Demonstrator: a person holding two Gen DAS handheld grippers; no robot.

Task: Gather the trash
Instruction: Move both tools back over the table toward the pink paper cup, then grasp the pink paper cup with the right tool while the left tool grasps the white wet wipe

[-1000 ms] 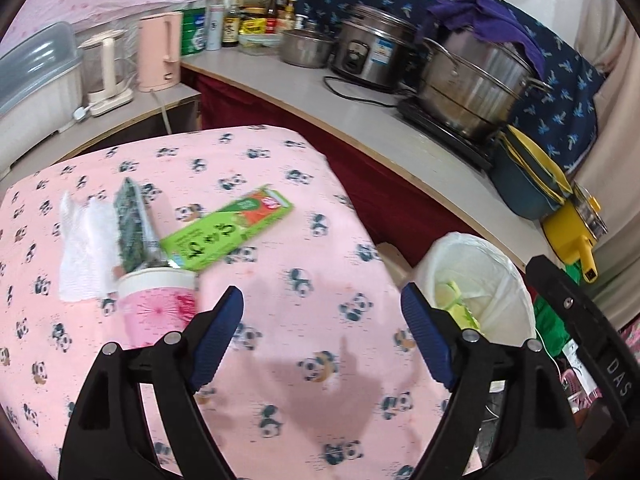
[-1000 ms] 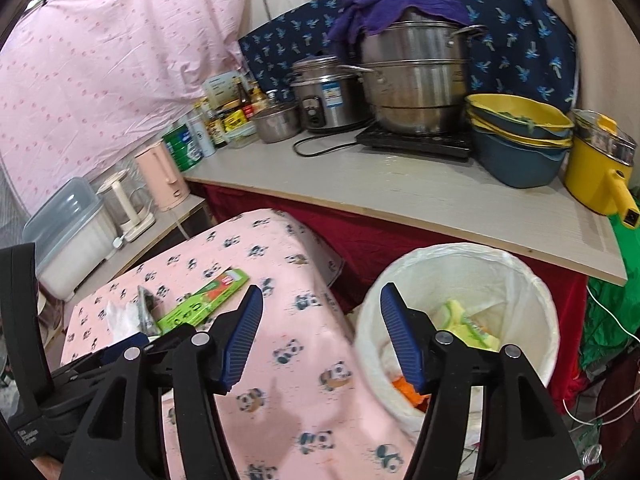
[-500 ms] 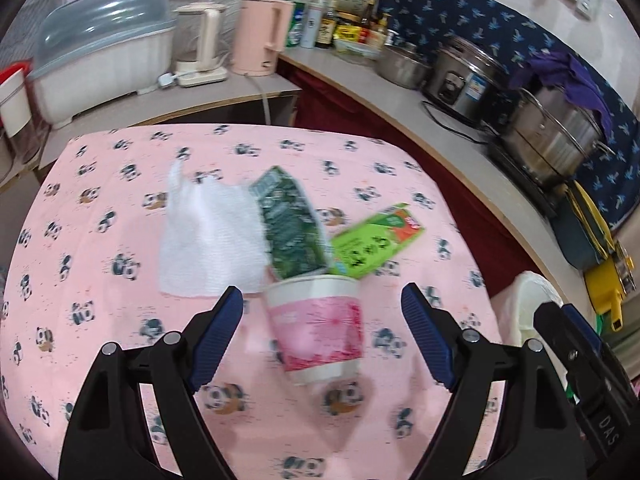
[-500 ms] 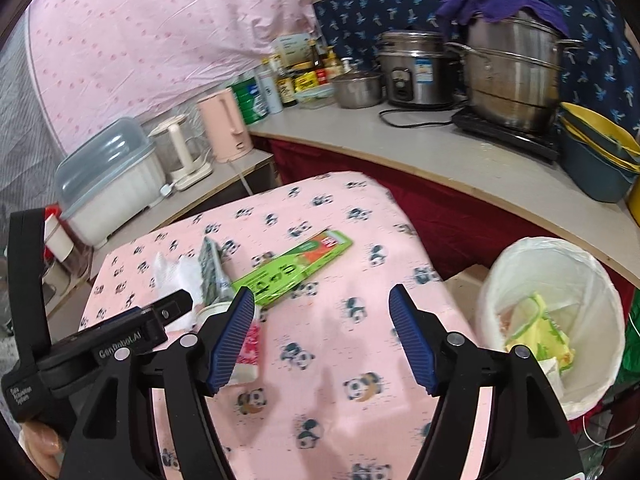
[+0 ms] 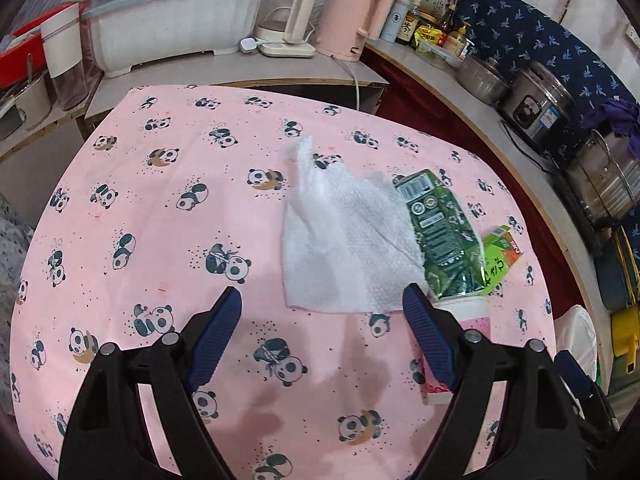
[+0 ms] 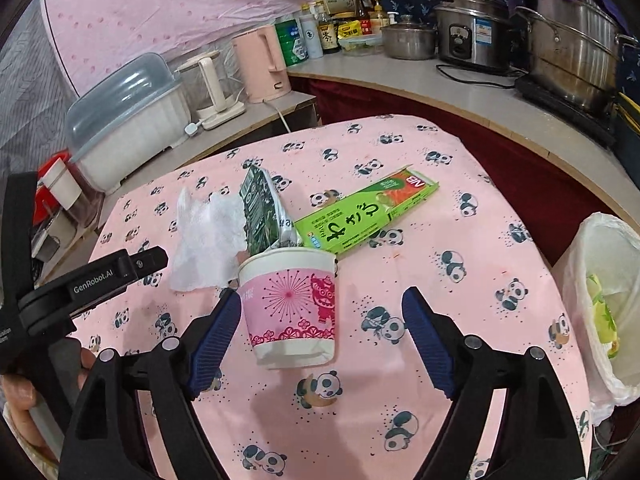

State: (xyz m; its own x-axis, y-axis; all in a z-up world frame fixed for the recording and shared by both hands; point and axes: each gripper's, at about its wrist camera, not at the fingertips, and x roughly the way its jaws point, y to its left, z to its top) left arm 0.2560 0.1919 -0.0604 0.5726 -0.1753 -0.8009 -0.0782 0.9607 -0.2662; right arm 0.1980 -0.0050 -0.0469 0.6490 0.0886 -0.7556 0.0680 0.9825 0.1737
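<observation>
A white paper towel (image 5: pixel 344 240) lies on the pink panda tablecloth (image 5: pixel 160 208). Beside it are a dark green snack wrapper (image 5: pixel 440 232), a flat green box (image 6: pixel 368 212) and an upright pink paper cup (image 6: pixel 290 304). My left gripper (image 5: pixel 322 332) is open and empty, just in front of the paper towel. My right gripper (image 6: pixel 322 336) is open and empty, with the cup between its fingers' line of sight, just ahead. The white-lined trash bin (image 6: pixel 604 304) stands off the table's right edge with trash inside.
A counter behind holds a dish box with a clear lid (image 5: pixel 168 20), a pink kettle (image 6: pixel 262 64), a glass kettle, bottles, a rice cooker (image 6: pixel 472 36) and steel pots (image 6: pixel 568 48). The left gripper body (image 6: pixel 80 284) shows at the right wrist view's left.
Both grippers have swung left from the trash bin toward the table. The left one now faces the paper towel; the right one now faces the cup. Both stayed open.
</observation>
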